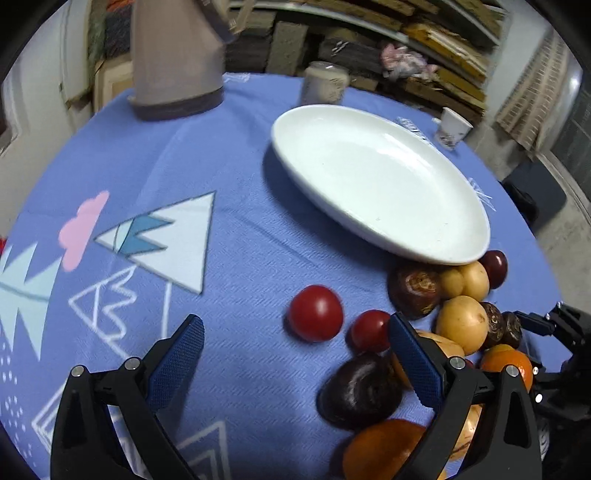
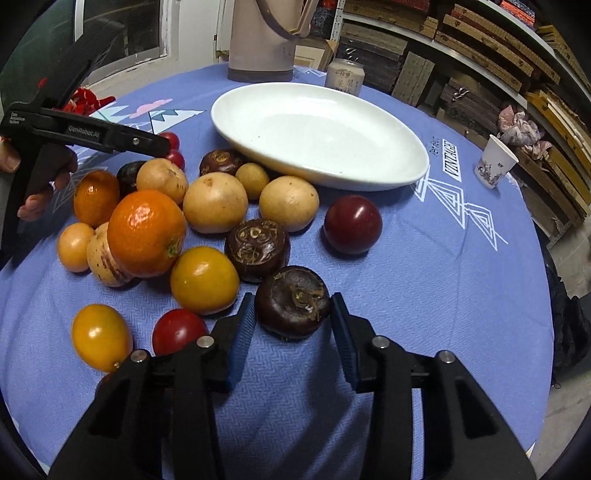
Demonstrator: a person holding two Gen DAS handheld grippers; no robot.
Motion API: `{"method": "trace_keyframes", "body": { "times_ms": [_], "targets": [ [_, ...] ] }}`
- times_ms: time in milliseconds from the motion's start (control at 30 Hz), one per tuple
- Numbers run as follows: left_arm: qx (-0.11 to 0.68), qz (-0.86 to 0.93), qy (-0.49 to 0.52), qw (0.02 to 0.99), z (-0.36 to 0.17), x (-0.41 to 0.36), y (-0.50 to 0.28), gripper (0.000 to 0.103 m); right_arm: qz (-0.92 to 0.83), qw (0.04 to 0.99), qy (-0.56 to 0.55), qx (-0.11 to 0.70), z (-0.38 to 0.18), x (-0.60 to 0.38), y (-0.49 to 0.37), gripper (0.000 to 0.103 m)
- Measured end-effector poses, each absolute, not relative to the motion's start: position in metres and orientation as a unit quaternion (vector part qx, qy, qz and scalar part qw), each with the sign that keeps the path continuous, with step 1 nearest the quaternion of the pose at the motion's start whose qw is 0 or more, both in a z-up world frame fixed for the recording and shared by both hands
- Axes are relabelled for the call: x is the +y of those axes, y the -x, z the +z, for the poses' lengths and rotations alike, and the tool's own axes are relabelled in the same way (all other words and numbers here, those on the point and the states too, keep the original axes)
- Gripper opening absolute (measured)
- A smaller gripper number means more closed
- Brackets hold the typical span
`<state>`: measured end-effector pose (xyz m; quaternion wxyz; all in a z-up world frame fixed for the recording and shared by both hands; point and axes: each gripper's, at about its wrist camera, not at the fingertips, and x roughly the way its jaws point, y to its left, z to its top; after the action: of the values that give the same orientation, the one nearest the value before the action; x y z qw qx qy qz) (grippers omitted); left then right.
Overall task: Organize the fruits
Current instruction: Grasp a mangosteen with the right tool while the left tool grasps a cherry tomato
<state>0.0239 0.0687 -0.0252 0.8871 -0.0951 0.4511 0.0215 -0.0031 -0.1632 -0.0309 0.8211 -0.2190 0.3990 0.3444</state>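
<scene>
Beside the plate (image 2: 406, 173), fruits crowd the chestnut (image 2: 291, 301).

Round table in front of me, covered by a blue tablecloth (image 2: 424, 266) with white line trees, a pink cloud and "VINTAGE" lettering. Behind it, shelving (image 2: 491, 48) runs along the far and right side, stacked with flat bundles in brown, yellow and dark tones; a pink crumpled cloth (image 2: 517, 125) sits on one shelf. Window (image 2: 122, 33) with a pale frame at the far left, white wall (image 1: 33, 110) beside it. Grey concrete floor (image 1: 569, 221) on the right. Light is dim, indoor.
</scene>
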Motion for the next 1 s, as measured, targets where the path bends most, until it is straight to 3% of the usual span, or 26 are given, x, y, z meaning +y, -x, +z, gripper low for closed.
{"method": "trace_keyframes", "body": {
  "times_ms": [167,267,533,667,900,933,1000],
  "targets": [
    [0.446,0.032,0.097,0.889,-0.024,0.072,-0.027,0.098,0.348,0.819,0.216,0.401,-0.031,-0.164,0.003,0.041],
    [0.452,0.017,0.146,0.88,-0.026,0.085,-0.027,0.082,0.348,0.819,0.217,0.401,-0.031,-0.164,0.005,0.041],
    [0.451,0.025,0.158,0.878,-0.023,0.093,-0.026,0.065,0.347,0.819,0.22,0.4,-0.031,-0.163,0.005,0.041],
    [0.455,0.021,0.187,0.87,-0.024,0.105,-0.025,0.065,0.348,0.818,0.221,0.4,-0.032,-0.163,0.005,0.041],
    [0.449,0.04,0.078,0.889,-0.021,0.074,-0.019,0.065,0.347,0.818,0.226,0.399,-0.033,-0.162,0.008,0.041],
    [0.451,0.042,0.078,0.888,-0.021,0.074,-0.018,0.061,0.347,0.818,0.226,0.399,-0.033,-0.162,0.008,0.041],
    [0.464,0.03,0.081,0.881,-0.025,0.073,-0.02,0.035,0.347,0.818,0.226,0.399,-0.033,-0.162,0.008,0.041]
  ]
}}
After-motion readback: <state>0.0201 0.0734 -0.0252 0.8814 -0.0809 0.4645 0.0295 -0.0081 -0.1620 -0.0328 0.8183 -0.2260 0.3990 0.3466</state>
